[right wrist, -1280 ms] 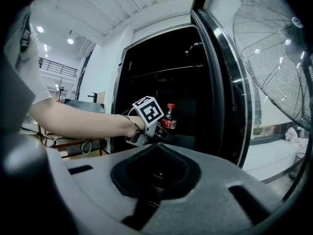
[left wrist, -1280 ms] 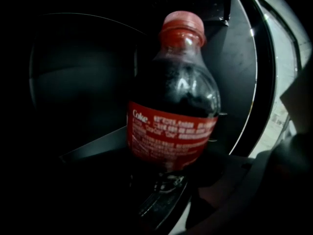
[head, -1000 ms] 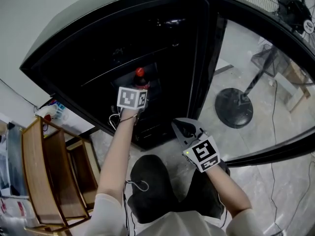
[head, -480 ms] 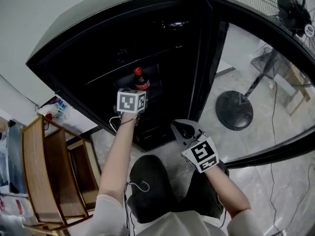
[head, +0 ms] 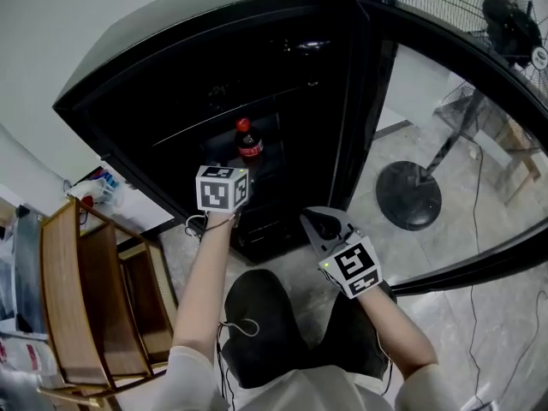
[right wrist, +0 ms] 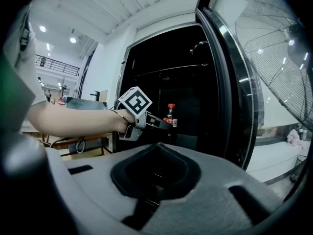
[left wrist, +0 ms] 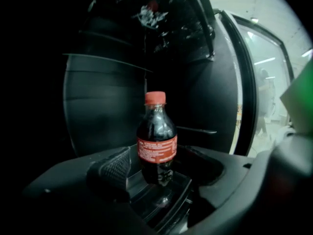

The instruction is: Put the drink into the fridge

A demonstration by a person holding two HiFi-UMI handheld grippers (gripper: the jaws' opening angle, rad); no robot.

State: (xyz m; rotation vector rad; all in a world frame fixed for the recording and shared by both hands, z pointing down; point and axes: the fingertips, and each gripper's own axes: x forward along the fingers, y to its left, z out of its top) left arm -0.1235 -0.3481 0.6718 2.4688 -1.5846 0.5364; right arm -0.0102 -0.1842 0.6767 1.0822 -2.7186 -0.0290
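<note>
Red-capped cola bottle (left wrist: 156, 141) stands upright on a shelf inside the black fridge (head: 163, 75), whose glass door (right wrist: 234, 92) is swung wide; your left gripper (left wrist: 157, 177) sits just before the bottle, jaws spread wide, pads clear of it; your right gripper (head: 318, 228) hangs lower beside the door, jaws together, empty.

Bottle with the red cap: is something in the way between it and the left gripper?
No, nothing visible is in the way. The bottle stands upright inside the fridge, straight ahead of the left gripper. Its jaws are wide open and not touching the bottle.
</note>
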